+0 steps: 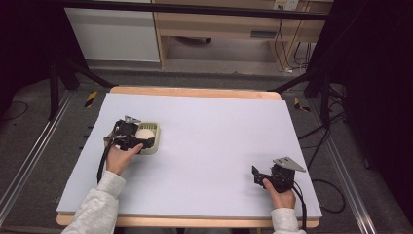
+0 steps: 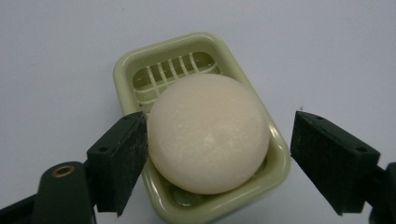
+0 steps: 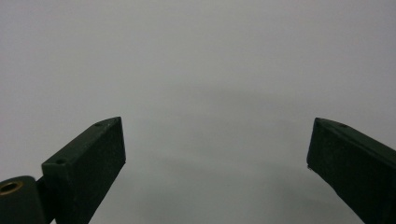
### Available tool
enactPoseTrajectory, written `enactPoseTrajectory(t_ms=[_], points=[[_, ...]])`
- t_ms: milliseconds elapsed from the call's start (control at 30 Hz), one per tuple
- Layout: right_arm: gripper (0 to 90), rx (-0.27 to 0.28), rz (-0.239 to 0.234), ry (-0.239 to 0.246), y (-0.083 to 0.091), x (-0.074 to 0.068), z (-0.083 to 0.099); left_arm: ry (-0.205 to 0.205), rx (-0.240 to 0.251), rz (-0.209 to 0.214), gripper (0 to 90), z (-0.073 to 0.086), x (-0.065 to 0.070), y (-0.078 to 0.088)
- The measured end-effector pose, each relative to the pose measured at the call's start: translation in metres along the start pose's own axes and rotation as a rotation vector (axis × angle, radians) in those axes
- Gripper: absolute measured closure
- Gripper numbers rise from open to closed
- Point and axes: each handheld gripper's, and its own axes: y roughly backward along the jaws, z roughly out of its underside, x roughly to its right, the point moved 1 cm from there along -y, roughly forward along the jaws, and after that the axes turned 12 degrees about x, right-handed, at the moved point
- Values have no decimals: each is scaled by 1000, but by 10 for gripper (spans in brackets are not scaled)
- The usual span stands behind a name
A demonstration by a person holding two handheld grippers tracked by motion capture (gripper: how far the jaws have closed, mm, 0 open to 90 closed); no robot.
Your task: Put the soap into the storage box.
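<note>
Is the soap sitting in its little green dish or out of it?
In. The round soap rests inside the green dish, covering most of its slatted bottom. The left hand-held gripper is open around it.

Pale lavender-grey sheet (image 1: 219, 146) covers the light wooden surface (image 1: 195, 92). Grey carpeted floor (image 1: 44, 165) around it, black metal frame legs (image 1: 53, 87) either side. Behind: light wooden desk (image 1: 219, 24), white cabinet panel (image 1: 112, 34), black cables (image 1: 292, 53) trailing.

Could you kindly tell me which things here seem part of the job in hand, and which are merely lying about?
In play:
- round soap bar
- green soap dish
- left gripper, open around the soap

Apparently idle:
- right gripper, open over bare table
</note>
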Motion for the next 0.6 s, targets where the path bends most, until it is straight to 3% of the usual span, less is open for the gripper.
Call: enactPoseTrajectory(t_ms=[233,600], points=[[48,1,0,-1,0,0,0,14,42,31,204,10,2,17],[48,-1,-3,-4,0,0,0,8,111,10,218,29,0,46]])
